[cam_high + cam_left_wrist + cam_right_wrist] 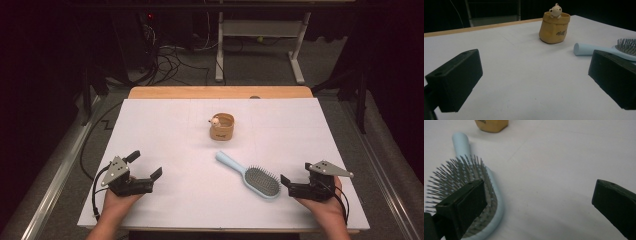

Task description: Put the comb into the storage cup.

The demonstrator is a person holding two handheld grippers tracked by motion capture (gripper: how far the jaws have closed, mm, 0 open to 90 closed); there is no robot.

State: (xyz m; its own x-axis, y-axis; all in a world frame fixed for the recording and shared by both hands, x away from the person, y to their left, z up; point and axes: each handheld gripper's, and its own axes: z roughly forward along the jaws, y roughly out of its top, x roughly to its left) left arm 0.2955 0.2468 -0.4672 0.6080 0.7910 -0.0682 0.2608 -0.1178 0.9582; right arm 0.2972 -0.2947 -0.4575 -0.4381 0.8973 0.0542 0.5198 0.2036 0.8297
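Both tongs wide: left tongs [146, 165], right tongs [295, 175] beside hairbrush [248, 175]; pouch [222, 126] beyond.

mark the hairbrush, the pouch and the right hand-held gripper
Light blue plastic hairbrush [256, 181]: high view, on the bristle pad.
Tan bag-shaped pouch with bear figure [554, 30]: left gripper view, front wall.
Right hand-held gripper [287, 182]: high view, between its jaw tips.

We find the pot [222, 127] mid-table [150, 130]; the hairbrush [250, 176] lies nearer us, to its right, handle toward the pot.
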